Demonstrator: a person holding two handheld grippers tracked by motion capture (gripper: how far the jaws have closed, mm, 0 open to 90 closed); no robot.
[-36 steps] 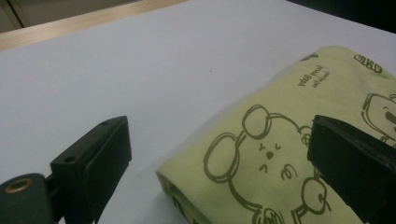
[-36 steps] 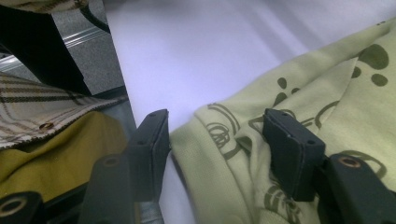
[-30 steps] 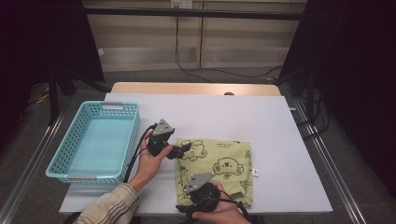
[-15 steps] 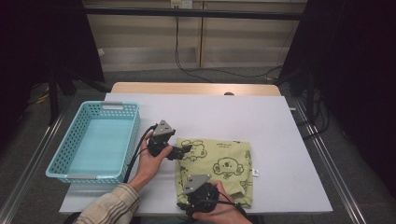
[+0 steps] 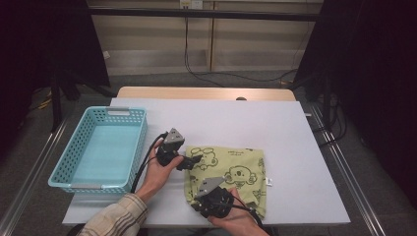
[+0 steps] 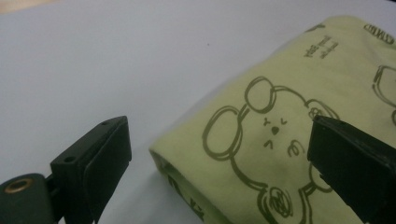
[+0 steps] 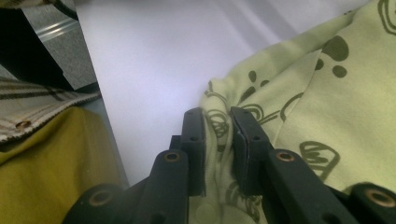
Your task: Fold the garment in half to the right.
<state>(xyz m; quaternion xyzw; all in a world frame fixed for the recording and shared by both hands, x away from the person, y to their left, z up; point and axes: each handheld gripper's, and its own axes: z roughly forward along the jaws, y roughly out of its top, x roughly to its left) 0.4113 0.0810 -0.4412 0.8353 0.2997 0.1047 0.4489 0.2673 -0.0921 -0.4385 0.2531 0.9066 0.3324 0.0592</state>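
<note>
A folded light-green cloth [image 5: 233, 169] printed with koala outlines lies on the white table [image 5: 255, 123], near its front edge. My left gripper [image 5: 195, 161] rests at the cloth's far-left corner. In the left gripper view its jaws [image 6: 219, 140] stand wide open either side of that corner of the cloth [image 6: 289, 116], not touching it. My right gripper [image 5: 200, 205] is at the cloth's near-left corner. Its jaws have just been closing, and in the right gripper view they [image 7: 218, 122] pinch a bunched fold of the cloth [image 7: 327, 102].
An empty turquoise basket [image 5: 138, 142] stands at the table's left side, close to my left hand. The table's front edge [image 7: 100, 116] and a plaid sleeve [image 7: 32, 112] lie just beside the right gripper. Bare white tabletop stretches behind and right of the cloth.
The right gripper has sunk slightly onto the cloth's near corner. The left hand, the cloth and the basket have kept their places.
</note>
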